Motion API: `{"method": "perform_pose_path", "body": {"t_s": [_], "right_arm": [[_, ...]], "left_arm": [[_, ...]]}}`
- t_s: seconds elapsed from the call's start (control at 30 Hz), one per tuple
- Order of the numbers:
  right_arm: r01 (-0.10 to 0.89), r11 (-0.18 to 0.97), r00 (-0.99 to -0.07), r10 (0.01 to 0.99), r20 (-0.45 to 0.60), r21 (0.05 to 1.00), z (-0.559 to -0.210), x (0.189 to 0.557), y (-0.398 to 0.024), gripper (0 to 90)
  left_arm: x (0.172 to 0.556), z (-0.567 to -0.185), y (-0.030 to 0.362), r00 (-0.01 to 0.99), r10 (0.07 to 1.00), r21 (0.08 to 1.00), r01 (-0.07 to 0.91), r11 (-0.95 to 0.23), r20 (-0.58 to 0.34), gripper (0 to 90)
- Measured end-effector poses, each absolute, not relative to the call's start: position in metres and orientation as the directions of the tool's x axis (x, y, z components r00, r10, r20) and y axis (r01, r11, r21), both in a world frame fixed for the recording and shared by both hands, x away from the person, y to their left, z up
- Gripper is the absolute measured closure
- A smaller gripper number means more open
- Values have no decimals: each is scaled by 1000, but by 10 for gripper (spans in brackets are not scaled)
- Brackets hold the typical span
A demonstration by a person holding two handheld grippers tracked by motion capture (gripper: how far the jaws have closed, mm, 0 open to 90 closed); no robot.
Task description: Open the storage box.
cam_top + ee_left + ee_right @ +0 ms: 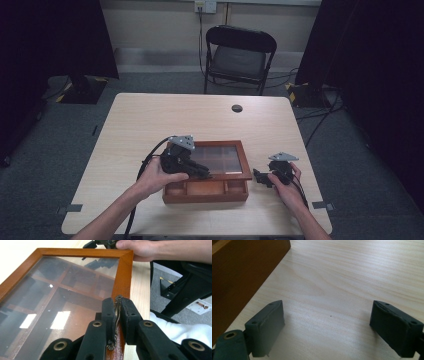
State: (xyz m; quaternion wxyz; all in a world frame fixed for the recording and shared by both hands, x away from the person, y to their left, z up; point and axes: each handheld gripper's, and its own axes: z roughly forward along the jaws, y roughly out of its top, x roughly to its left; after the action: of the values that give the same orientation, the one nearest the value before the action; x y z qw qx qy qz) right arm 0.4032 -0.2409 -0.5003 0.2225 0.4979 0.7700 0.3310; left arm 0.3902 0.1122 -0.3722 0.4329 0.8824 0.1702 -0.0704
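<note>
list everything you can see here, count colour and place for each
wooden box: 1, reddish brown, near middle of the table, open compartments at its near side
glass lid: 1, brown frame with a clear pane, hinged on the box, lifted
brass handle: 1, dull gold, on the lid's front edge, pinched between the left jaws
table: 1, pale wood, centre
cable hole: 1, dark, far side of the table
folding chair: 1, black, beyond the table
left gripper: 1, black, shut on the handle
right gripper: 1, black, open over bare table right of the box
hands: 2, at the near edge
</note>
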Motion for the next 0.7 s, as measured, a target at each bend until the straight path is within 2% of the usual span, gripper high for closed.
{"method": "perform_pose_path", "body": {"t_s": [0.7], "right_arm": [[618, 287, -407, 913, -14, 732, -500, 403, -241, 112]], "left_arm": [[396, -356, 111, 935, 250, 741, 353, -571, -253, 819]]}}
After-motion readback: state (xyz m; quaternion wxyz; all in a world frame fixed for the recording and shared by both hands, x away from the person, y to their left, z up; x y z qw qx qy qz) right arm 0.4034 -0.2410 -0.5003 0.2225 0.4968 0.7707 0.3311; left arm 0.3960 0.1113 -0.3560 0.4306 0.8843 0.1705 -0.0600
